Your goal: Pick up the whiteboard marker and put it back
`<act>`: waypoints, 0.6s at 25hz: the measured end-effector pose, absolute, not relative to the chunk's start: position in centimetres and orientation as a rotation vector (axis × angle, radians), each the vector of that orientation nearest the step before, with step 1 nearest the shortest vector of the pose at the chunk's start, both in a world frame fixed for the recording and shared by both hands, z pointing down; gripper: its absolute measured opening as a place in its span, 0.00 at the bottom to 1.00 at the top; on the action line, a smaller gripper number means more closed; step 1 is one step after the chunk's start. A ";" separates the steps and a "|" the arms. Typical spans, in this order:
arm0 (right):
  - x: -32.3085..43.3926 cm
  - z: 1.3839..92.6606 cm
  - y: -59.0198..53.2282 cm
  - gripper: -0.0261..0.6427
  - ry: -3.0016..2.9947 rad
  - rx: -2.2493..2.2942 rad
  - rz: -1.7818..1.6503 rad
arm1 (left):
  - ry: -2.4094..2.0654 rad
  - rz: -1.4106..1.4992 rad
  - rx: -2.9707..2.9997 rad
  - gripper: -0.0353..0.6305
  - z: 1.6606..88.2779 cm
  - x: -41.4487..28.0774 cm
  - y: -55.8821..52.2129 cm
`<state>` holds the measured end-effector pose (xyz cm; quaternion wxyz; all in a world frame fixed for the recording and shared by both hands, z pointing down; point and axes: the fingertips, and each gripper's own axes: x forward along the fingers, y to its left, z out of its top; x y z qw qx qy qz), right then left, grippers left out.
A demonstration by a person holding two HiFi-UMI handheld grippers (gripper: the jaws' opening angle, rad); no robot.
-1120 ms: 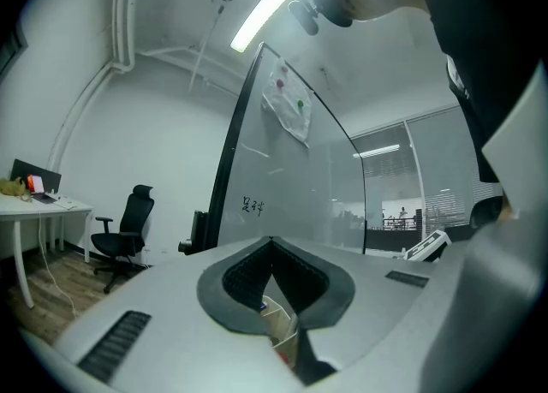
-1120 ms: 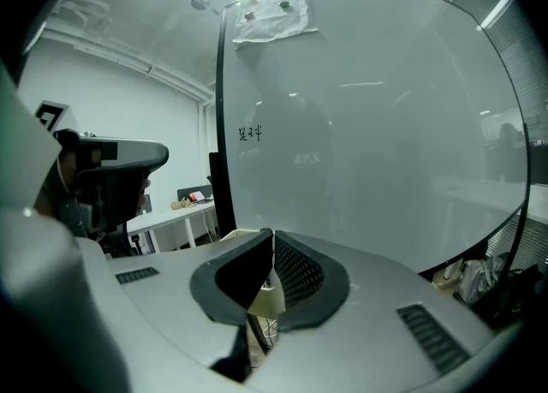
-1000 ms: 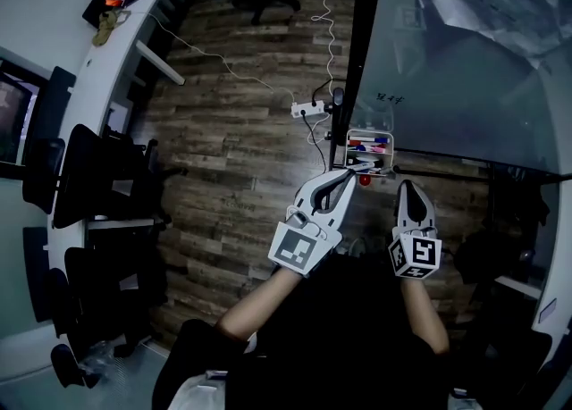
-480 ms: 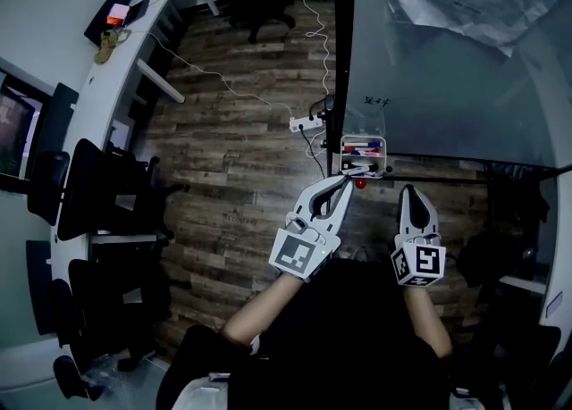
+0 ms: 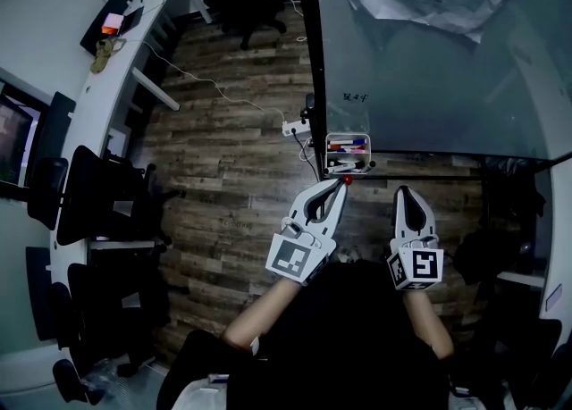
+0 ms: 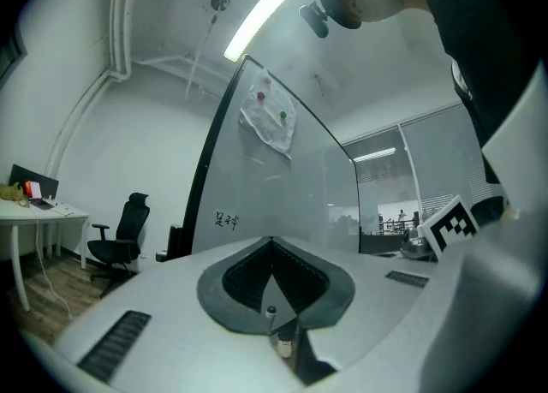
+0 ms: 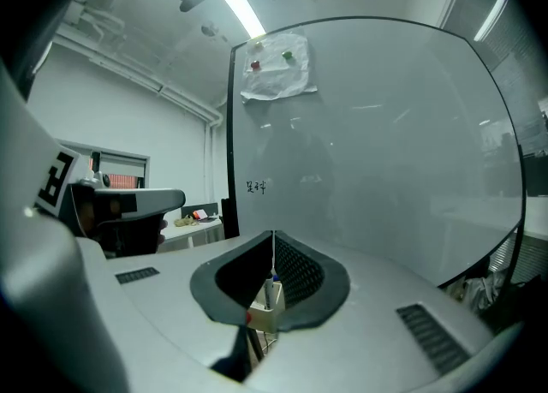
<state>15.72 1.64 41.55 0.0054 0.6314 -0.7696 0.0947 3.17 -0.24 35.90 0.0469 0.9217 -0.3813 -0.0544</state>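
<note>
Just backed the left gripper [image 5: 336, 188] off the tray [image 5: 349, 170] after nosing right up to it a second ago, right gripper [image 5: 407, 192] hanging back alongside. Jaws together on both, nothing clamped. Markers [image 5: 347, 144] lying in that tray, upper middle of the frame by the corner of the board [image 5: 429, 69]. Reads as put back, basically done.

Whiteboard [image 5: 429, 87]: pale grey face, black frame. Tray [image 5: 332, 156] at the whiteboard's lower edge: white; markers [image 5: 350, 144] red, blue, black. Floor [image 5: 232, 158] left of the whiteboard: brown wood planks. Left gripper [image 5: 334, 188], right gripper [image 5: 407, 192]: white-grey, with black-and-white square-patterned cubes. Desk [image 5: 134, 51] white.
</note>
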 end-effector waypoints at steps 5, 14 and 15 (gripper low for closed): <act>16.3 39.4 2.5 0.07 -2.480 1.940 0.239 | -1.170 -0.142 2.811 0.06 36.1 4.4 0.5; 17.2 38.0 3.5 0.06 -2.564 1.904 0.227 | -1.184 -0.142 2.833 0.06 35.7 6.1 1.1; 17.3 37.9 3.6 0.06 -2.567 1.906 0.224 | -1.182 -0.139 2.834 0.06 35.7 6.3 1.1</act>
